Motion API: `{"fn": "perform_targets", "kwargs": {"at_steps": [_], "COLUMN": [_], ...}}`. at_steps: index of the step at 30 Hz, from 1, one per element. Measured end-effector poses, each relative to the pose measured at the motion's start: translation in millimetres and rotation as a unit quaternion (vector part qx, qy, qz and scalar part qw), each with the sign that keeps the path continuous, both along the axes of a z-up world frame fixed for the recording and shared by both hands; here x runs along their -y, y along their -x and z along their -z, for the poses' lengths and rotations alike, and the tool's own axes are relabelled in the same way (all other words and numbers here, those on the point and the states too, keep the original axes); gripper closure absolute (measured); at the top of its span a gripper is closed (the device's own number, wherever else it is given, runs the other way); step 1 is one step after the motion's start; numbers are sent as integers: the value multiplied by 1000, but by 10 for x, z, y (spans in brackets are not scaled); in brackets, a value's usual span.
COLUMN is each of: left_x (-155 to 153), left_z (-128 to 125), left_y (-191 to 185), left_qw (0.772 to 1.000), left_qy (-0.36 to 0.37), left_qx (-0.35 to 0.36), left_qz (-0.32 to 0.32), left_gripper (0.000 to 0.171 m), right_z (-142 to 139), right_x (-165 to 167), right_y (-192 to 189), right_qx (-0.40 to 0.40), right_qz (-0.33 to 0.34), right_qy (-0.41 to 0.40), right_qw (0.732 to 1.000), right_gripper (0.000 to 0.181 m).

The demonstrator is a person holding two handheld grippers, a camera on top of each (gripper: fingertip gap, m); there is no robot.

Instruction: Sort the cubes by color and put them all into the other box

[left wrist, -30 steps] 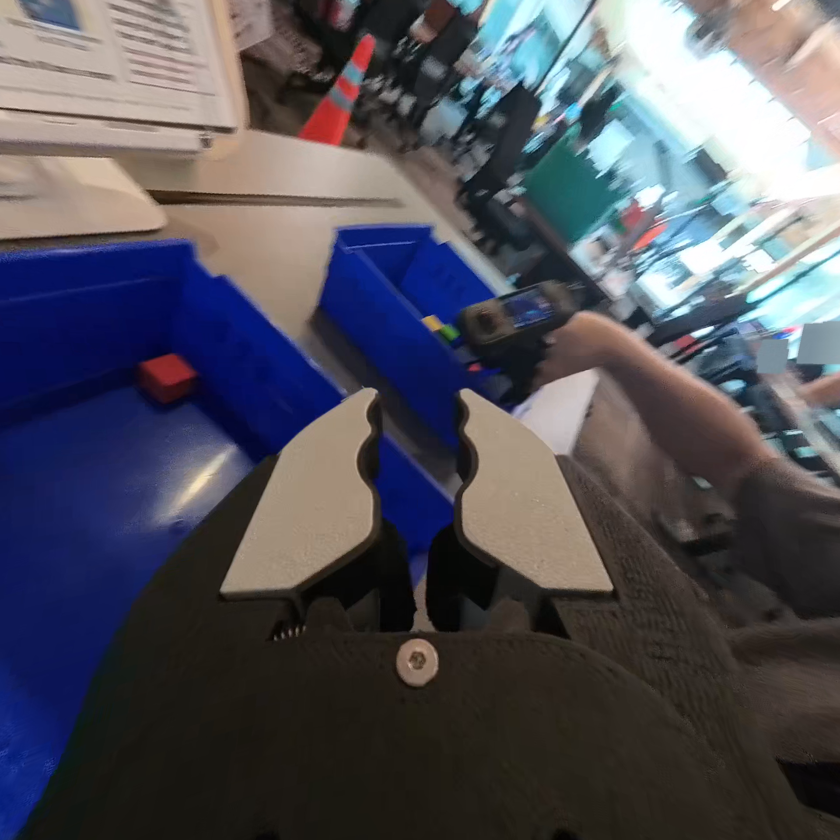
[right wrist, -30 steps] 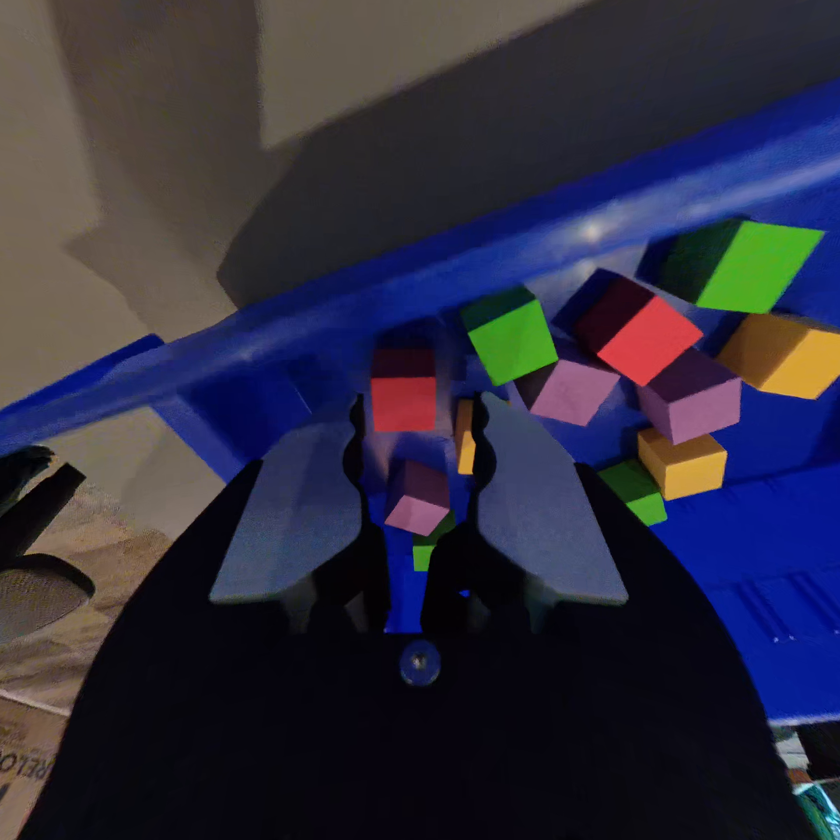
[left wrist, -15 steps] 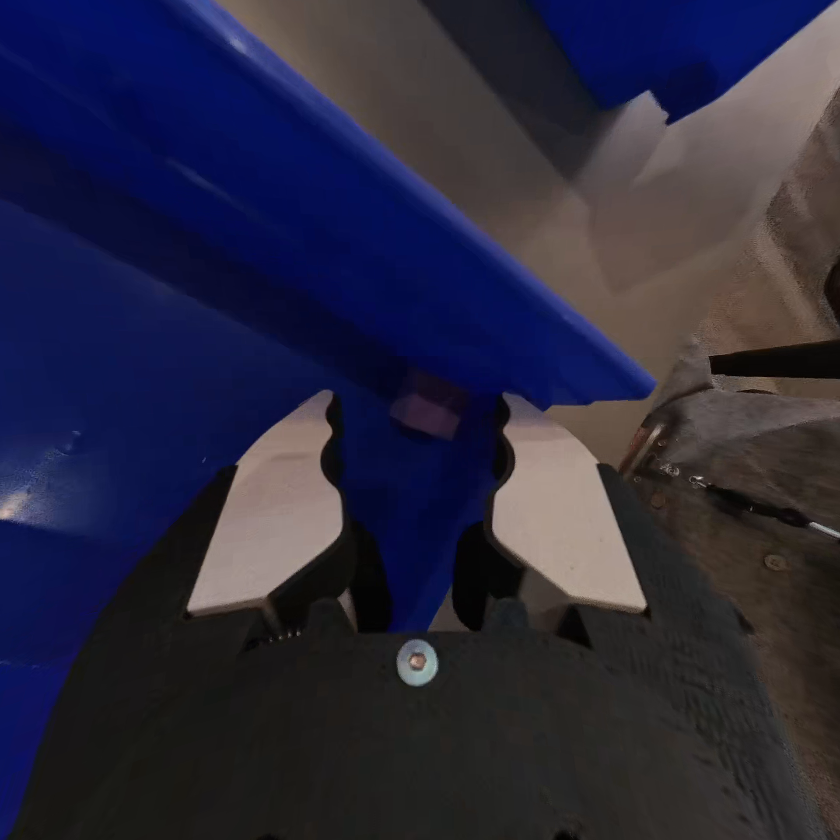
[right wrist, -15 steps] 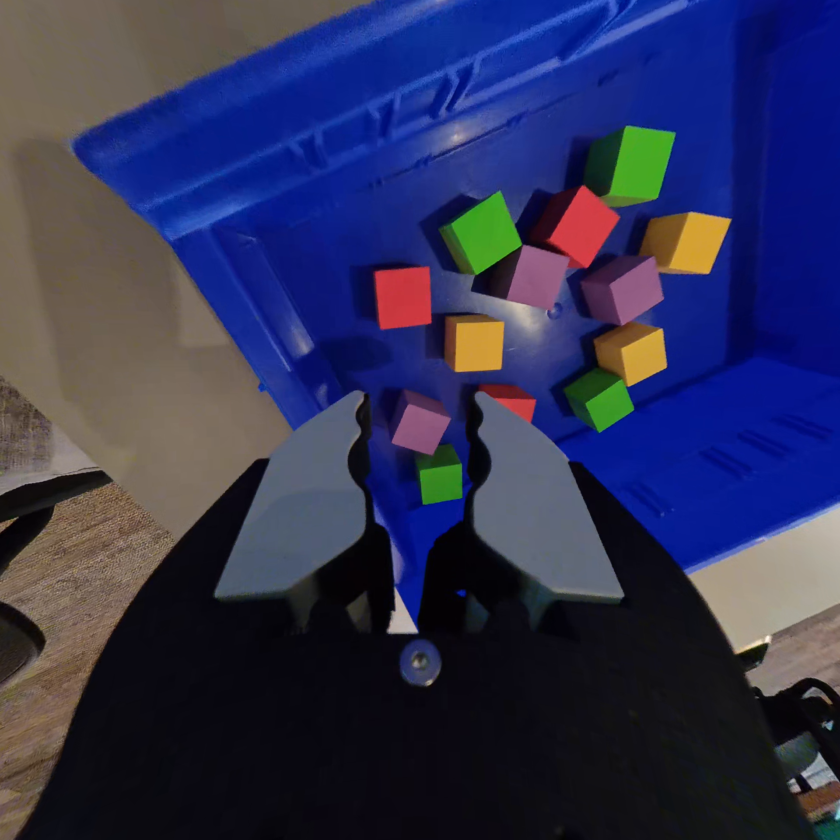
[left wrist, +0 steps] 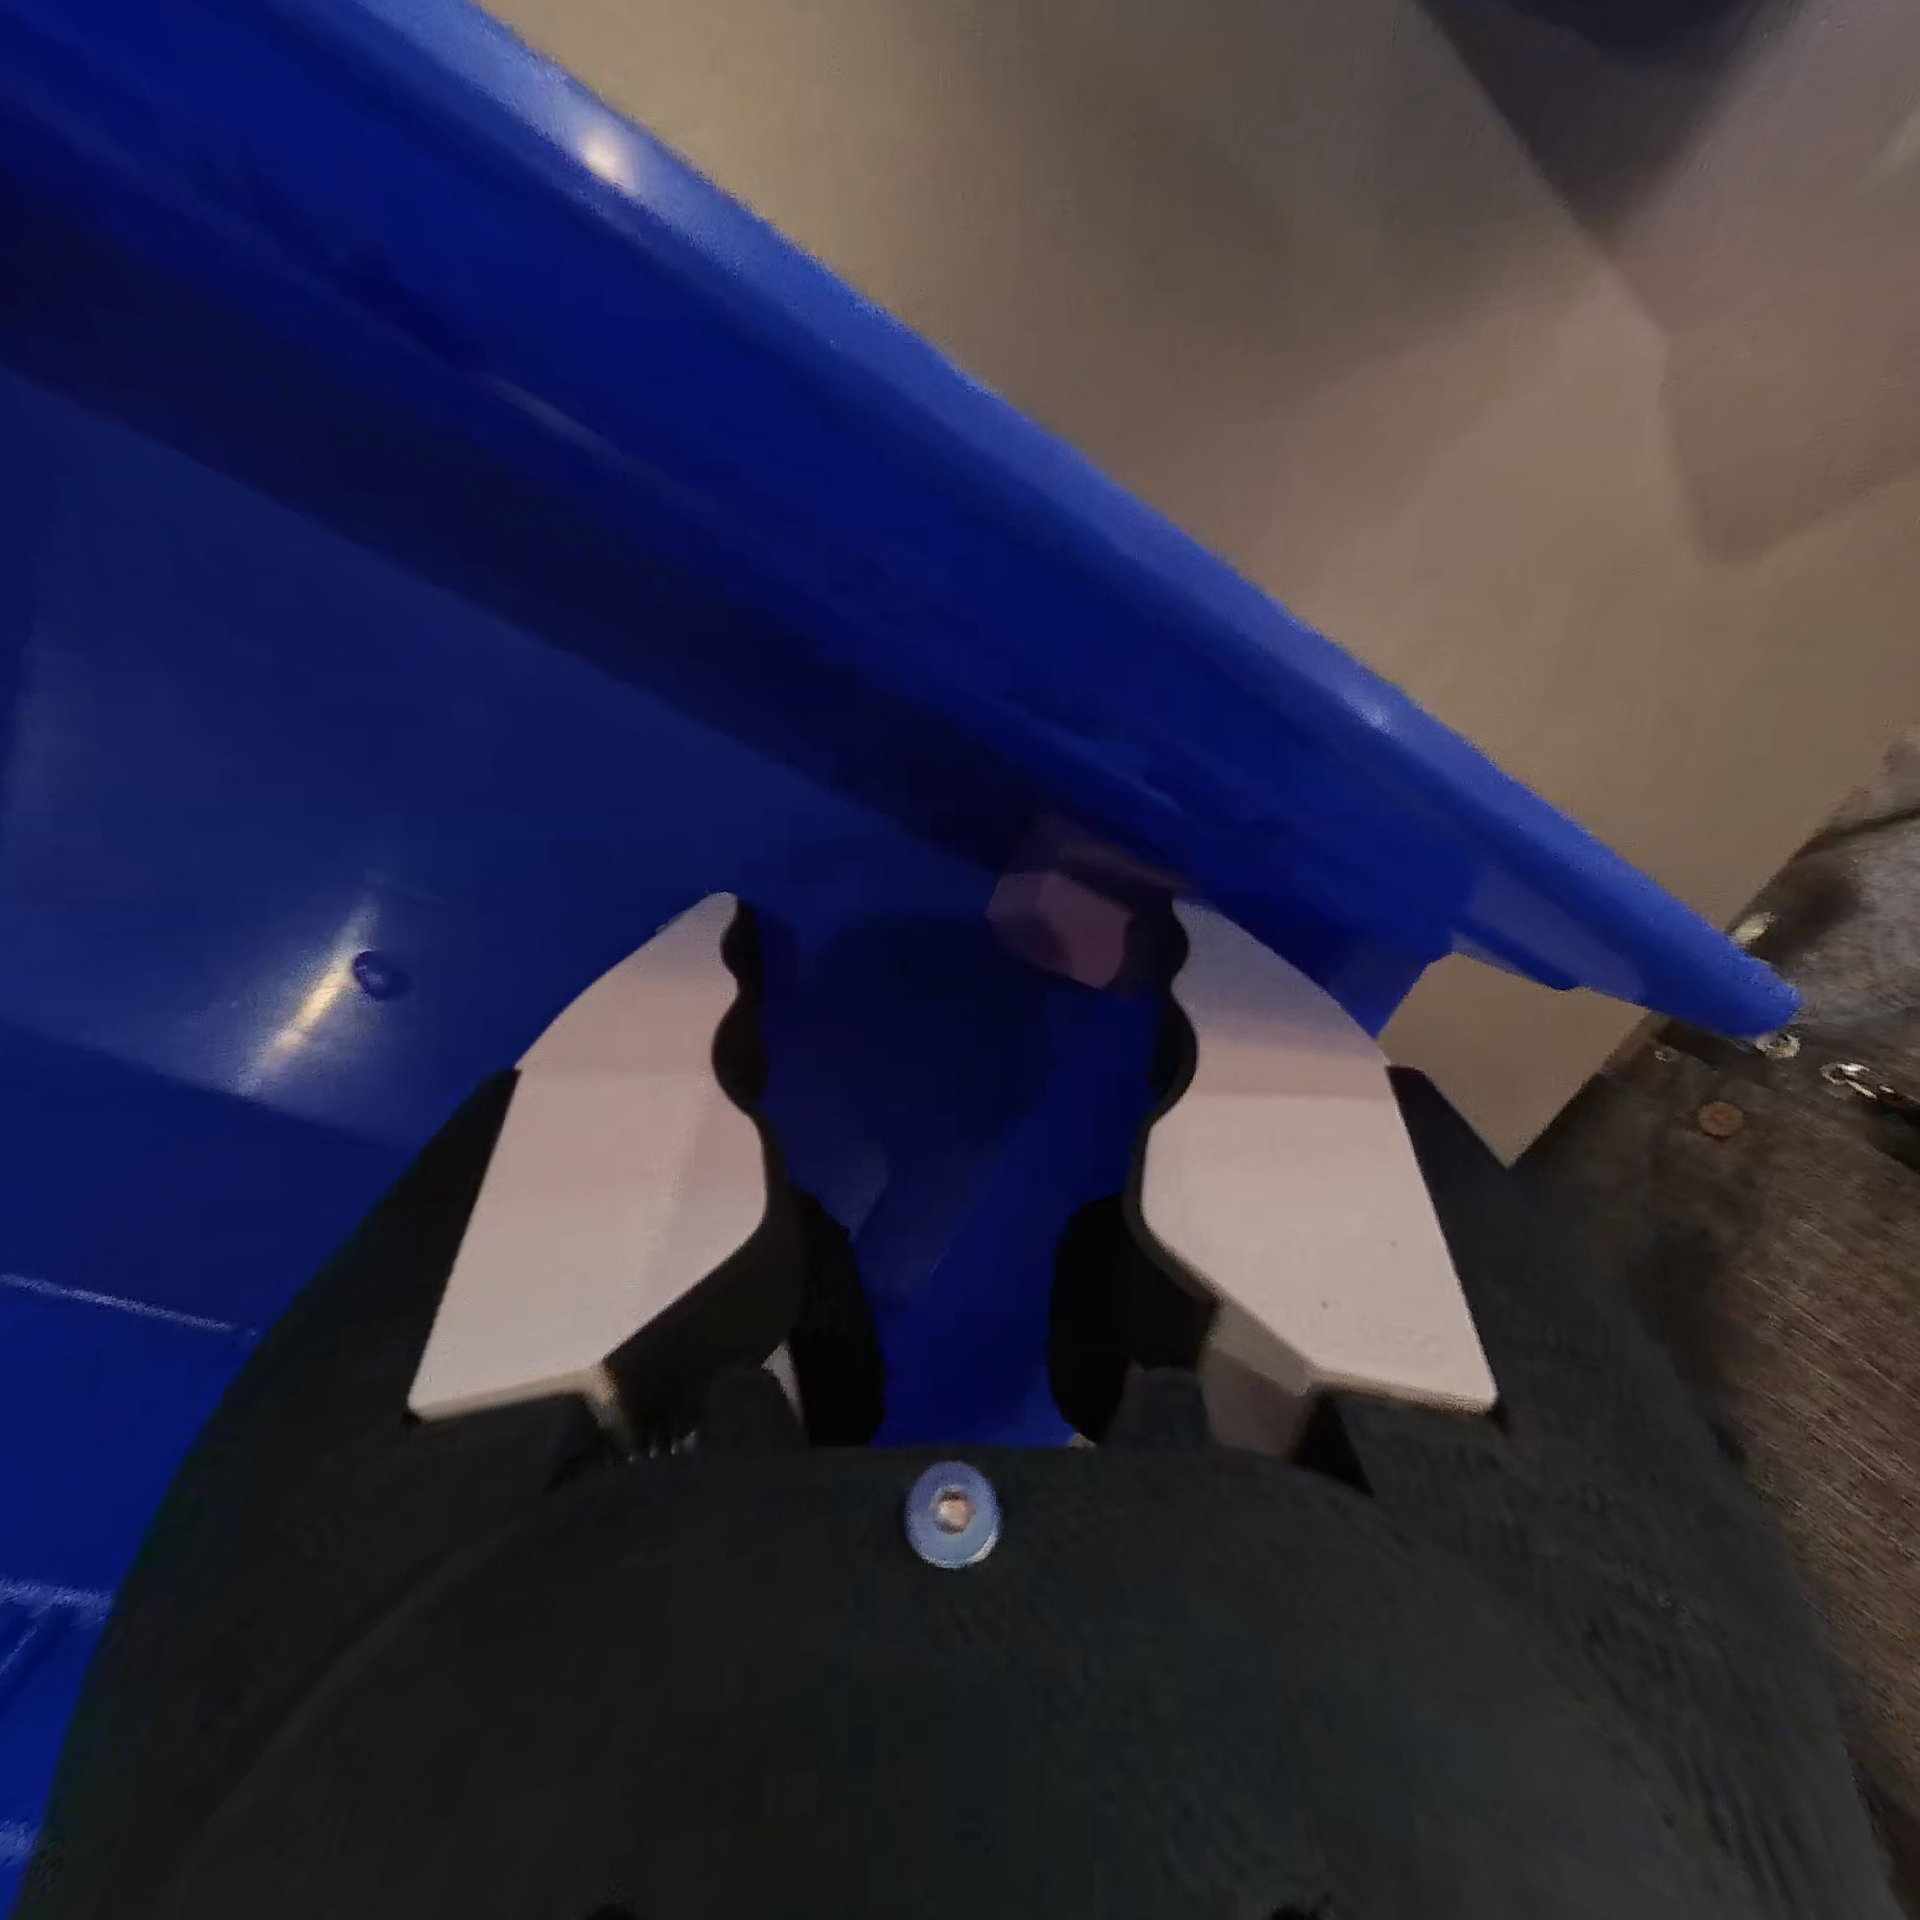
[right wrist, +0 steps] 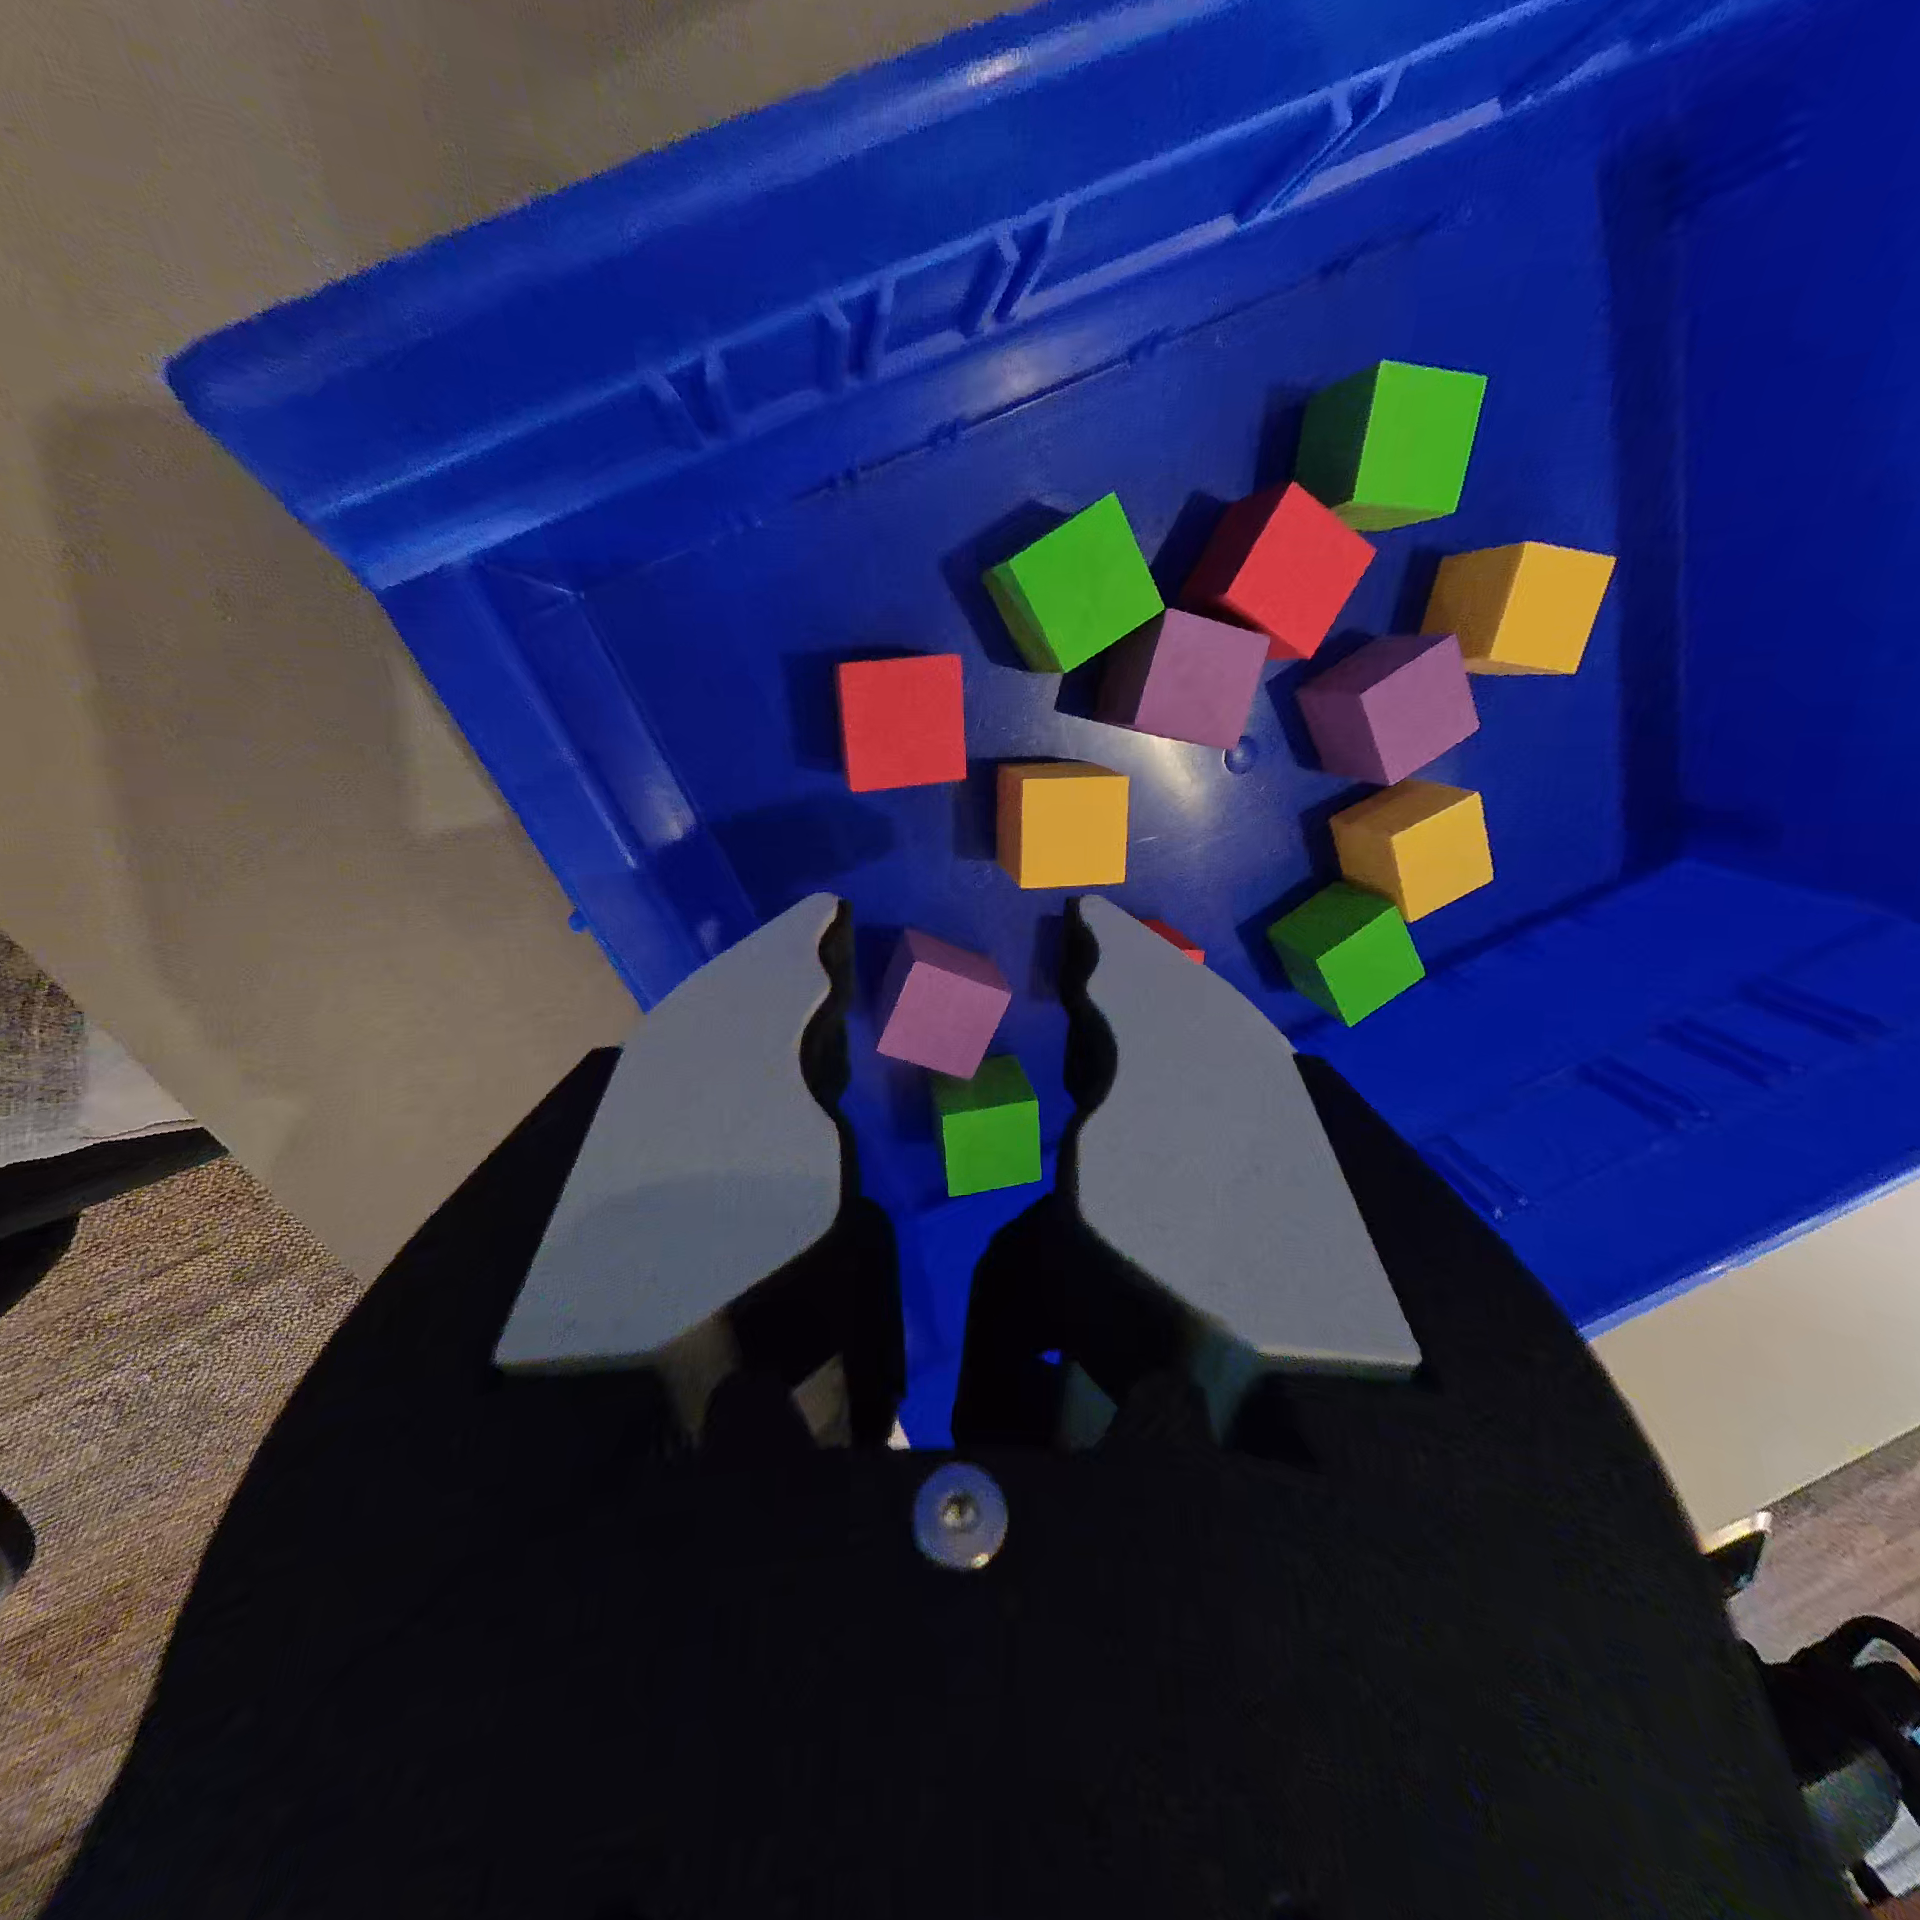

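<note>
1. Left wrist view: my left gripper (left wrist: 951, 920) is inside a blue bin (left wrist: 436, 790), low above its floor. The jaws stand wide apart and they hold nothing.
2. Just ahead of the right fingertip (left wrist: 1262, 997) I see one purple cube (left wrist: 1060, 930). It lies in shadow at the foot of the bin wall. I cannot tell if the fingertip touches it; the picture is blurred there.
3. Beyond the bin rim, ahead and to the right of the tool, there is a beige table (left wrist: 1195, 239). Farther right, past the table edge, is a grey floor (left wrist: 1787, 1195).
4. Right wrist view: my right gripper (right wrist: 956, 920) hovers above a second blue bin (right wrist: 790, 343) with coloured cubes on its floor. The jaws are half open and empty.
5. Seen between the fingers, below them, lie a purple cube (right wrist: 940, 1003) and behind it, closer to the tool, a green cube (right wrist: 987, 1127). These two touch each other.
6. Ahead of the tips lie a yellow cube (right wrist: 1062, 823) and a red cube (right wrist: 902, 720). Ahead and to the right is a loose group of green, red, purple and yellow cubes. A small red corner (right wrist: 1174, 938) shows beside the right finger.
</note>
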State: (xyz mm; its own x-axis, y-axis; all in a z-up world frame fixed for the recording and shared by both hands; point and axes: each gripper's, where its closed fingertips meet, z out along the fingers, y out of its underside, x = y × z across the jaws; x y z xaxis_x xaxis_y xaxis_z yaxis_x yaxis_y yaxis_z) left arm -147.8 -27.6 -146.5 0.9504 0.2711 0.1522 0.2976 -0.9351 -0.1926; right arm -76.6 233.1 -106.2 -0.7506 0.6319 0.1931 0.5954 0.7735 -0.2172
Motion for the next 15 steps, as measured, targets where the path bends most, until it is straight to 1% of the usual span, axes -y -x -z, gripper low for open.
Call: {"fn": "perform_targets", "kwargs": {"at_steps": [5,9,11,15], "left_x": [46,-31,-24,21], "left_z": [-55,-150,-127,38], "left_y": [146,3,-19,1], "left_qw": [999,999,999,996], "left_qy": [7,-25,-15,28], "left_qx": [-46,-24,-39,-54], "left_qz": [-14,4,31,72], "left_gripper": [100,102,102,102], "right_z": [22,18,15,-12], "right_x": [15,25,34,73], "right_y": [-41,-77,-89,-85], "right_qx": [4,4,5,-1], "right_qz": [-3,-4,-5,-10], "right_qy": [1,2,2,2], "right_qw": [1000,1000,1000,1000], "right_gripper": [143,144,144,144]}}
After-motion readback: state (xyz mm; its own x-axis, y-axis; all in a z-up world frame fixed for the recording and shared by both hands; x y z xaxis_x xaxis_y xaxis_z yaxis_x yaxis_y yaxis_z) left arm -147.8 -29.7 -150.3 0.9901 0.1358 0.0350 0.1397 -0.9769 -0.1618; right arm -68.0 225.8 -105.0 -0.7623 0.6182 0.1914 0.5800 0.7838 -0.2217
